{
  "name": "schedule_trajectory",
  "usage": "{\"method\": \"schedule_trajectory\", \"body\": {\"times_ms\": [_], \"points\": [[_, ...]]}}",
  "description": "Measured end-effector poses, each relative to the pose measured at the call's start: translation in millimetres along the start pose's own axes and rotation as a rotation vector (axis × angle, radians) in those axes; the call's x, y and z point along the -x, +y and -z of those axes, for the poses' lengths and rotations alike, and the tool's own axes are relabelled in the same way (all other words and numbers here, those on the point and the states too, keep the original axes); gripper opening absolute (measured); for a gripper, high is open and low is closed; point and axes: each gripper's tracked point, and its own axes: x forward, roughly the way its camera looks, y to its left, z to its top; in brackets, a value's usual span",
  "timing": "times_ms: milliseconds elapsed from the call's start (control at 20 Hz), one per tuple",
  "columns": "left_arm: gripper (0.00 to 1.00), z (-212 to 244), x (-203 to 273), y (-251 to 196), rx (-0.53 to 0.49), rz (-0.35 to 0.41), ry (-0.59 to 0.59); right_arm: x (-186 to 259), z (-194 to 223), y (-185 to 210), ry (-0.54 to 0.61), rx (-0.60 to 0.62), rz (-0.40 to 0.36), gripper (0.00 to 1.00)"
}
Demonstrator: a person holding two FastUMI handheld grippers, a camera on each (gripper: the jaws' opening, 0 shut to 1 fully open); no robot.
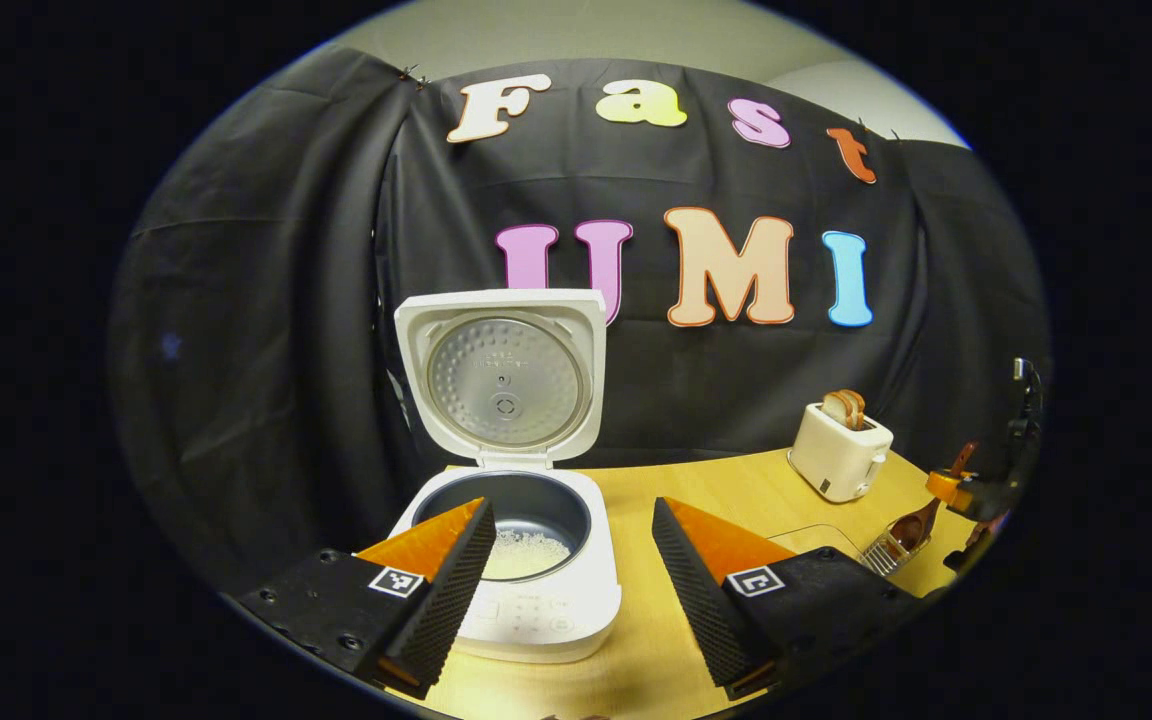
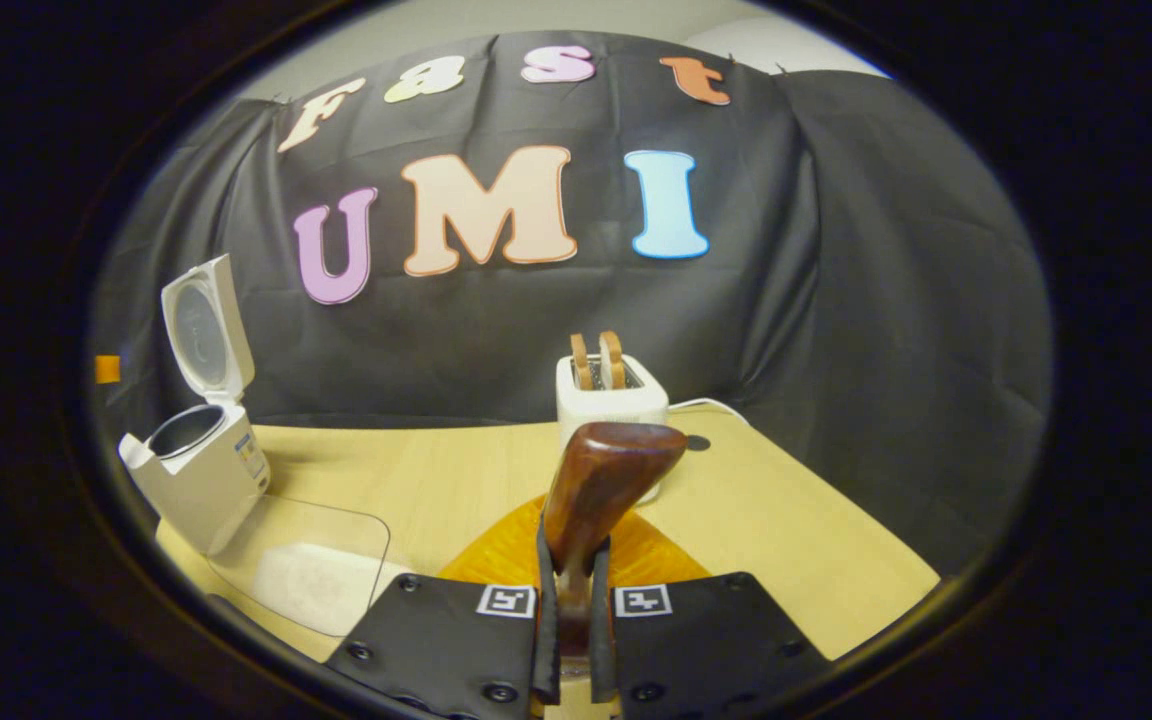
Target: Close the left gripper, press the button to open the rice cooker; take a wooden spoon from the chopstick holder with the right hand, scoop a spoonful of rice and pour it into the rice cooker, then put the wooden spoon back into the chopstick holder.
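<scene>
A staged booth: black cloth wall [image 1: 266,300], kitchen appliances on a wooden table [image 2: 786,540]

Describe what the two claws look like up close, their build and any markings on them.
The left claw has two wedge-shaped fingers with ribbed inner faces, on dark blocks with screws; each block carries a small square black-and-white tag. The right claw has dark flat plates with screws and two similar square tags near its narrow fingers.

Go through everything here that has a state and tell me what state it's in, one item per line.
rice cooker: lid up, open, some rice in the pot
toaster: bread slices standing in its slots
wooden spoon: clamped in the right gripper, bowl end up
left gripper: open, holding nothing
right gripper: shut on the spoon
clear tray: lying flat on the table
</scene>
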Motion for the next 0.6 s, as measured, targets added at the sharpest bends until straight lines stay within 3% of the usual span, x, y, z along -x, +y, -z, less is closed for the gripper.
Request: {"method": "schedule_trajectory", "body": {"times_ms": [250, 400, 550, 600], "points": [[0.94, -5, 1, -8, 0.014, 0.014, -0.006, 2, 26, 0, 0.057, -0.014, -0.015, 0.16], [0.94, -11, 0, -10, -0.001, 0.027, -0.017, 10, 30, -1, 0.078, -0.023, -0.025, 0.20], [0.94, -18, 0, -11, 0.001, 0.045, -0.026, 17, 24, -2, 0.063, -0.045, -0.021, 0.31], [0.94, -23, 0, -12, 0.006, 0.055, -0.034, 21, 21, -6, 0.059, -0.046, -0.008, 0.29]]}}
